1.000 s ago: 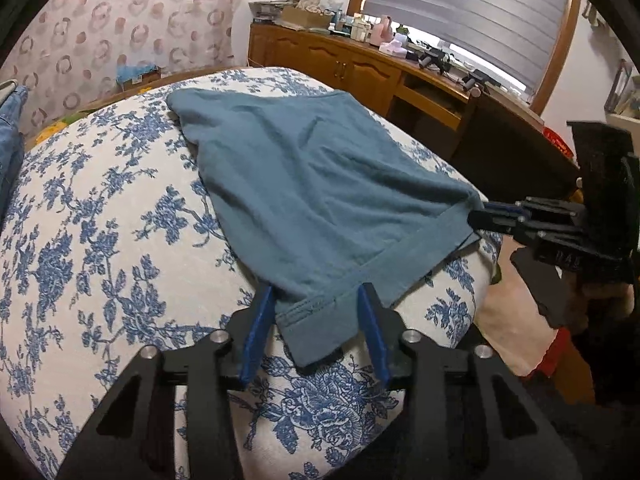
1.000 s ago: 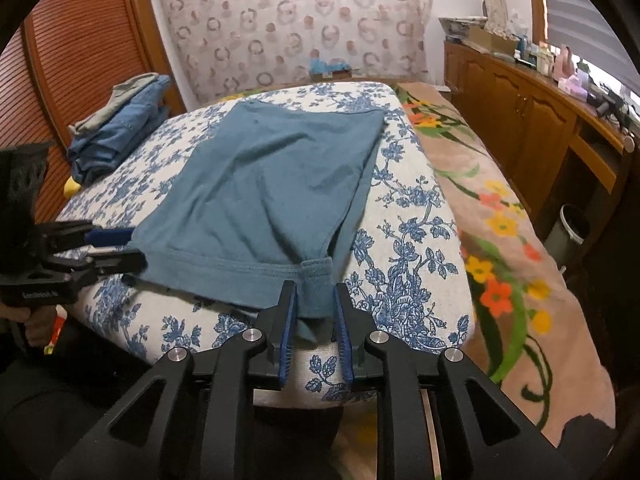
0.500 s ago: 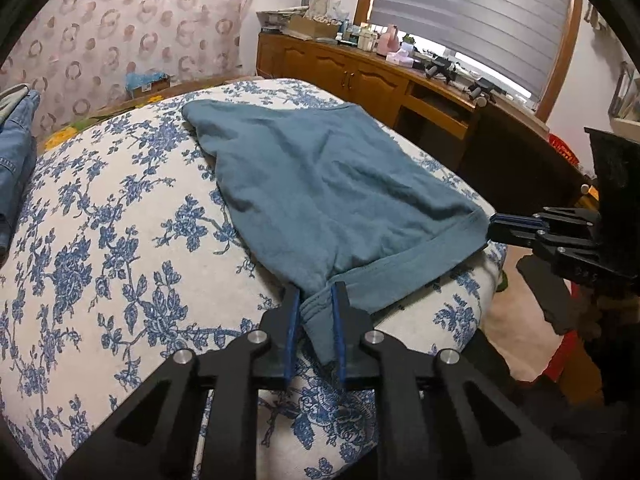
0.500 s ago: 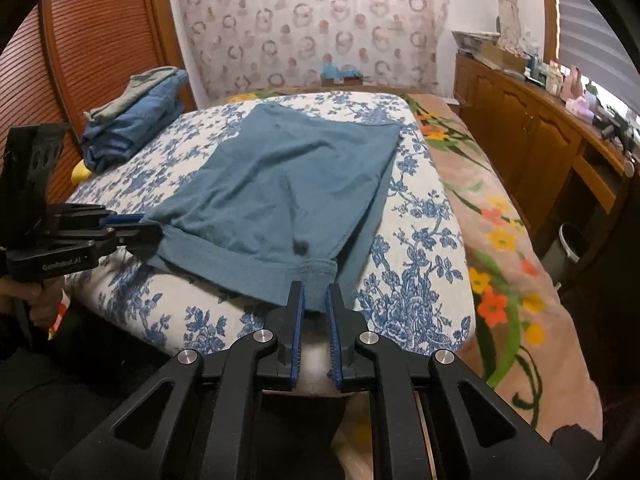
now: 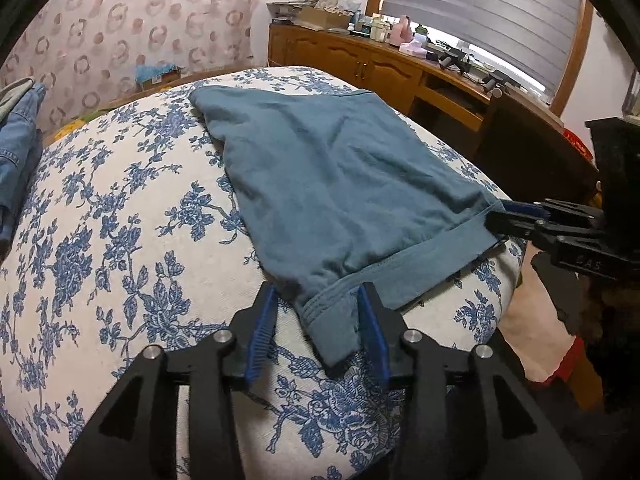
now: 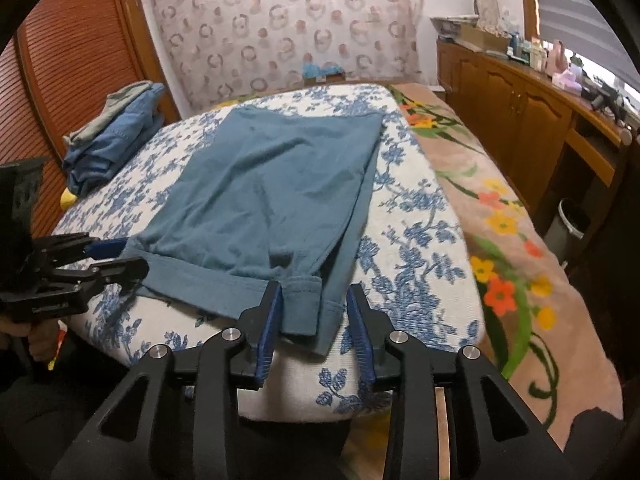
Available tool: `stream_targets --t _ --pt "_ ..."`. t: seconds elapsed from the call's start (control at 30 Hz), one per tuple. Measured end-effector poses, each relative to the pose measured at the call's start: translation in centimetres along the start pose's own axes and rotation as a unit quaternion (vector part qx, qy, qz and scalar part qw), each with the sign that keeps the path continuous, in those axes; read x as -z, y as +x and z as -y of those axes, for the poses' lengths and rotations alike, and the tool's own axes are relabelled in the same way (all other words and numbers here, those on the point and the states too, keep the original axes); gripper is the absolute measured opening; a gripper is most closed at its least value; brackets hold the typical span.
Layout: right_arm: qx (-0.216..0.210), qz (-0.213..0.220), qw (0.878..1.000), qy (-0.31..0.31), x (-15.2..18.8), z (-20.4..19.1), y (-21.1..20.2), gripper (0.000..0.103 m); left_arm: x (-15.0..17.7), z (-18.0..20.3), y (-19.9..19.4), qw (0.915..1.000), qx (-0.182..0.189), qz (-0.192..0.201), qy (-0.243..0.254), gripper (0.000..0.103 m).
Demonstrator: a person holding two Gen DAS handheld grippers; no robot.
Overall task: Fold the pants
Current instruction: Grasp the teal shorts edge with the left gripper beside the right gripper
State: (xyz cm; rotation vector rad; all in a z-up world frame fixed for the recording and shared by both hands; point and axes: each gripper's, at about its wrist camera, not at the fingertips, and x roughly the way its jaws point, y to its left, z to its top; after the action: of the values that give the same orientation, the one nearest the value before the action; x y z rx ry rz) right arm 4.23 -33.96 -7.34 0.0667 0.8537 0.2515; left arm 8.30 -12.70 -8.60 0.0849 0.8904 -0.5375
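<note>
Teal pants (image 5: 332,184) (image 6: 264,192) lie folded flat on a white bed cover with blue flowers (image 5: 120,220) (image 6: 408,240), hem edge toward me. My left gripper (image 5: 318,300) (image 6: 120,260) is at the hem's left corner. Its jaws are opening, and the corner lies loose between the blue pads without being pressed. My right gripper (image 6: 314,296) (image 5: 500,216) is at the hem's right corner. Its jaws are opening too, with the folded hem resting between them and a gap on the right side.
A stack of folded jeans (image 6: 116,140) (image 5: 16,152) sits at the bed's far left. A flowered blanket (image 6: 500,220) covers the bed's right side. A wooden cabinet (image 6: 520,120) (image 5: 360,64) and a bin (image 6: 568,220) stand beyond it. A person's hand (image 6: 36,340) holds the left gripper.
Half a second ago both grippers were shut on the hem corners. Now both have spread, and the corners have dropped onto the bed edge between the pads.
</note>
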Motion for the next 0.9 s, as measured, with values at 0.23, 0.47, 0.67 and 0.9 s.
stream_targets --t 0.23,0.47,0.67,0.9 --pt "-0.005 0.001 1.000 0.004 0.60 0.04 0.26 0.034 0.07 0.10 0.13 1.0000 0.000 0.007 0.004 0.045" --pt "-0.018 0.001 1.000 0.007 0.62 0.04 0.25 0.025 0.04 -0.12 0.15 0.9999 0.007 0.008 -0.002 0.045" --pt "-0.027 0.001 1.000 0.002 0.55 -0.25 0.21 0.019 0.10 -0.27 0.02 0.9999 0.011 0.003 -0.006 0.045" --pt "-0.038 0.005 0.999 0.008 0.59 0.07 0.16 0.017 0.17 -0.30 -0.26 0.9997 0.009 -0.008 -0.023 0.045"
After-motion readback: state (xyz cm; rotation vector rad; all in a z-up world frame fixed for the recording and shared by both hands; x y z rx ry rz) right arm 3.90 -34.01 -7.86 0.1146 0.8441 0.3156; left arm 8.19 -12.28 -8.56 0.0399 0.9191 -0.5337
